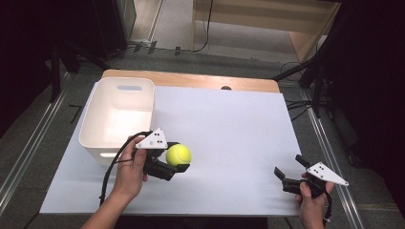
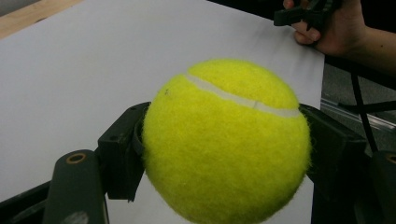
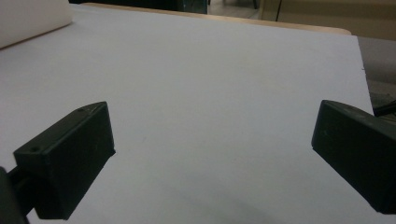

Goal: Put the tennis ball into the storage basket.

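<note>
The left hand-held gripper [image 1: 177,161] is clenching a fuzzy yellow-green tennis ball [image 1: 178,154] between its two black jaws, one jaw pressing on each side of the ball, as the left gripper view shows closely [image 2: 226,140]. The ball's felt is looking bright and slightly hairy, and a single white curved seam [image 2: 240,99] is running across its upper part, slanting from upper left down to the right in that view; being round, the ball has no long axis to speak of. In the high view the ball is sitting just in front of the near right corner of a white rectangular plastic bin [image 1: 117,119], held over the pale grey-white sheet covering the tabletop [image 1: 229,124]; whether it is touching the sheet is hard to tell. The person's left hand [image 1: 128,169] is wrapping around the gripper's body, with a black cable [image 1: 111,171] trailing beside the wrist and a grey three-cornered plate [image 1: 153,140] on top. Well apart, near the right front corner of the sheet, the right hand-held gripper [image 1: 286,172] is standing released, its jaws spread wide with nothing between them, and the right gripper view is looking over bare sheet [image 3: 210,93] between them. The person's right hand [image 1: 311,198] is gripping it from below. A wooden strip [image 1: 191,78] is edging the tabletop's far side.
</note>
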The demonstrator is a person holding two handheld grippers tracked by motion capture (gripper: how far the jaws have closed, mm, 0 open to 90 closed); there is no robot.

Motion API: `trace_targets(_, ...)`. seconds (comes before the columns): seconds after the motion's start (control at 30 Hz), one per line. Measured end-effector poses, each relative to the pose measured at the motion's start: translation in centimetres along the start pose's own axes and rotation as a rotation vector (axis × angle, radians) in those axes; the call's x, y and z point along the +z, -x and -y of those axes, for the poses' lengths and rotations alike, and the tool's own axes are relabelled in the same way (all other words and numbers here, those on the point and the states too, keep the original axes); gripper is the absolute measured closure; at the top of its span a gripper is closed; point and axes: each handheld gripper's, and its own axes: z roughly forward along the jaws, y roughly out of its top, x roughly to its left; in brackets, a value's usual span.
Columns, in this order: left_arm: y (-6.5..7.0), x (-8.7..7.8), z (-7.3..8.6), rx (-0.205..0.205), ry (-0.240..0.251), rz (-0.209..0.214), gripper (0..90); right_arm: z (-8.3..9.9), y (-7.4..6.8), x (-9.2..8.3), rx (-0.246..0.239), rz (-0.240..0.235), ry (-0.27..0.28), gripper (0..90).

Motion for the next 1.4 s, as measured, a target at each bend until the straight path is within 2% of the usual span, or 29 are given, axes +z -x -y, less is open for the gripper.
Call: trace_targets(1.4, -1.5, -3.1, -0.9, -0.025, 0.035, -0.051, 24.7, 0.0, 0.0, 0.0, 0.005, 0.002, -0.003, 0.0)
